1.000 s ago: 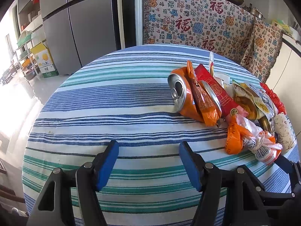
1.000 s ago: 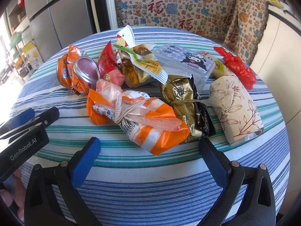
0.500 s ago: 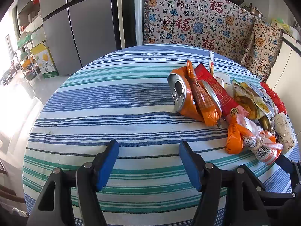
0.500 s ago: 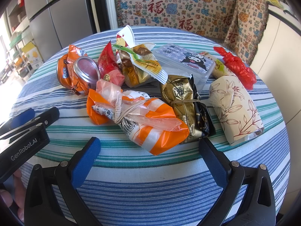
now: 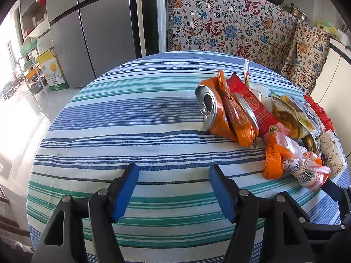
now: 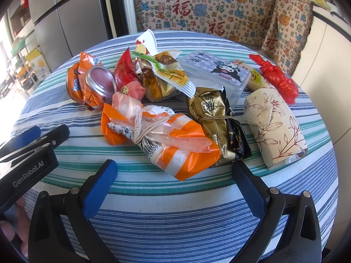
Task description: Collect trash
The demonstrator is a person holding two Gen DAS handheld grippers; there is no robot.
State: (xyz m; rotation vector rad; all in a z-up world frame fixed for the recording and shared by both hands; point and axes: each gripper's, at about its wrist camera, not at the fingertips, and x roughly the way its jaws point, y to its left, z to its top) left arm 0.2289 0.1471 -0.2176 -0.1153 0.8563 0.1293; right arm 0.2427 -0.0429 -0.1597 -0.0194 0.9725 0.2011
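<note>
The trash is heaped on the right half of the striped tabletop [image 5: 122,118], presumably so that it can be gathered in one sweep. The right claw [image 6: 173,175] is held wide, empty, just near of the orange-and-white tied bag [image 6: 175,144], which is judged the likeliest first pick. The left claw [image 5: 173,175] is spread moderately over bare cloth, holding nothing, well left of the crushed orange can [image 5: 212,114], seemingly kept out of the way.

Grey fridge [image 5: 92,32] and patterned cloth [image 5: 230,26] behind striped round table [image 5: 131,120].
</note>
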